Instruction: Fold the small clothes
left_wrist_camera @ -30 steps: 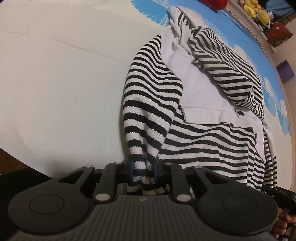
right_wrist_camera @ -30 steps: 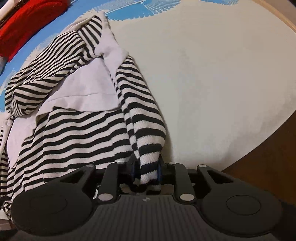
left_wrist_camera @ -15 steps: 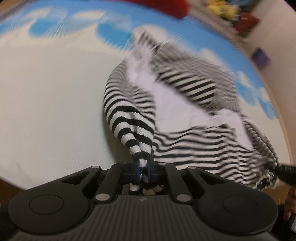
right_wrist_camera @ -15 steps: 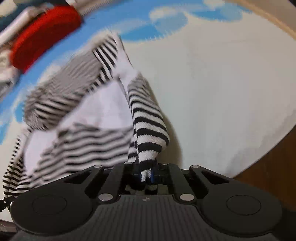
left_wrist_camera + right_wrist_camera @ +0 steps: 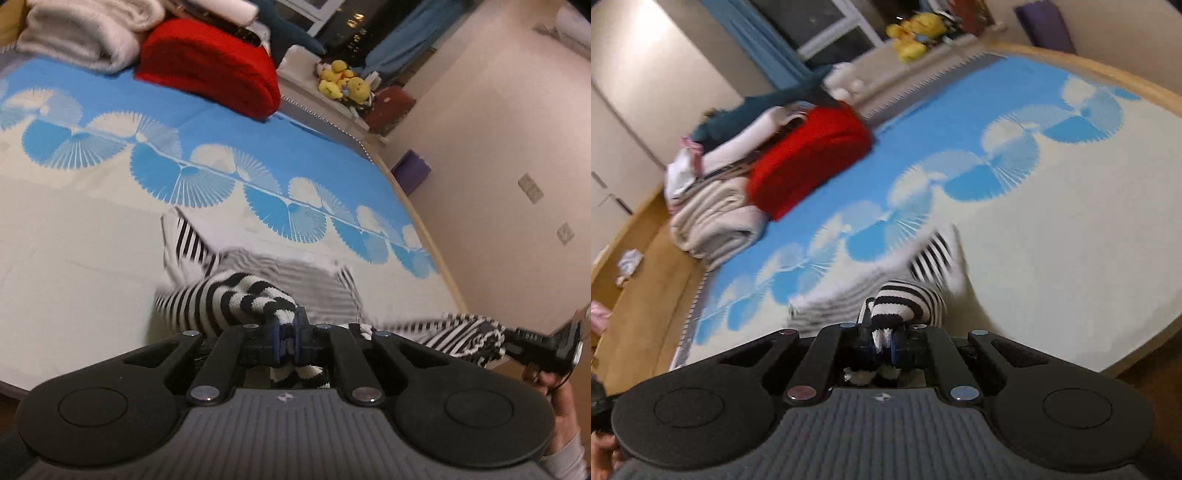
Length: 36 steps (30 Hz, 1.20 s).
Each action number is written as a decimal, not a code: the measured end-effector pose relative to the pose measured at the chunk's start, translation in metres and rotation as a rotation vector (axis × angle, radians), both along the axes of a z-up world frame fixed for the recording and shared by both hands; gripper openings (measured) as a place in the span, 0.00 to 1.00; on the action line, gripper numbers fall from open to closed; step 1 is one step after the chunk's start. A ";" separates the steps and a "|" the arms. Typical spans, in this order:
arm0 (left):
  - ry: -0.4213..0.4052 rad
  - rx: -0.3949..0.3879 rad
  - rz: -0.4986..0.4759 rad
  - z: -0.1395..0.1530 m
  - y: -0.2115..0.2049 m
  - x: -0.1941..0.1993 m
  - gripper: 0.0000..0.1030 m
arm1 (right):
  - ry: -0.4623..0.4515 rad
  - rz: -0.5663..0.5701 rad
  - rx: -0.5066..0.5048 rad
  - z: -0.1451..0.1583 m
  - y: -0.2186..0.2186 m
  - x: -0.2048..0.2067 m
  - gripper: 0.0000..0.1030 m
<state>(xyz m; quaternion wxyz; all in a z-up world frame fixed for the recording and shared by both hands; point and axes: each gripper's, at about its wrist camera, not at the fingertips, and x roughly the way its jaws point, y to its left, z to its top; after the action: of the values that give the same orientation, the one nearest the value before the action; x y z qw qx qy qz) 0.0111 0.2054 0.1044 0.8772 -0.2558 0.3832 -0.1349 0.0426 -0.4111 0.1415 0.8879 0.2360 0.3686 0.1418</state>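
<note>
A small black-and-white striped garment [image 5: 236, 295] hangs between both grippers above the bed. My left gripper [image 5: 287, 334] is shut on one bunched striped corner. My right gripper [image 5: 884, 338] is shut on the other striped end [image 5: 905, 299]. In the left wrist view the right gripper [image 5: 517, 338] shows at the right edge with striped cloth stretched toward it. The far part of the garment [image 5: 184, 240] still trails on the bed; the motion blurs it.
The bed [image 5: 74, 280] has a cream sheet with a blue fan-patterned part [image 5: 303, 155]. A red folded blanket [image 5: 210, 70] and pale folded blankets [image 5: 81, 33] lie at its far end. Yellow plush toys [image 5: 343, 83] sit beyond. A wall [image 5: 498, 147] is at the right.
Both grippers have risen with the striped garment and tilted up, so the room beyond the bed shows. The garment has lifted off the sheet and stretched between them.
</note>
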 end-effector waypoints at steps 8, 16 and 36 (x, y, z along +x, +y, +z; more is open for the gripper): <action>0.269 -0.046 0.124 -0.092 0.030 0.146 0.07 | 0.136 -0.060 -0.050 -0.064 0.022 0.126 0.06; 0.314 -0.178 0.325 -0.155 0.065 0.227 0.35 | 0.203 -0.162 -0.084 -0.140 0.045 0.248 0.15; 0.102 0.397 0.008 -0.132 -0.017 0.236 0.54 | 0.105 -0.215 -0.081 -0.136 0.000 0.231 0.29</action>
<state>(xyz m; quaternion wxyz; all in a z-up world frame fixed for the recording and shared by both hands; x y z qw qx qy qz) 0.2472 0.1886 -0.0273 0.8904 -0.0859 0.4453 -0.0403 0.2738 -0.4110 0.0057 0.8863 0.2450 0.3926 0.0180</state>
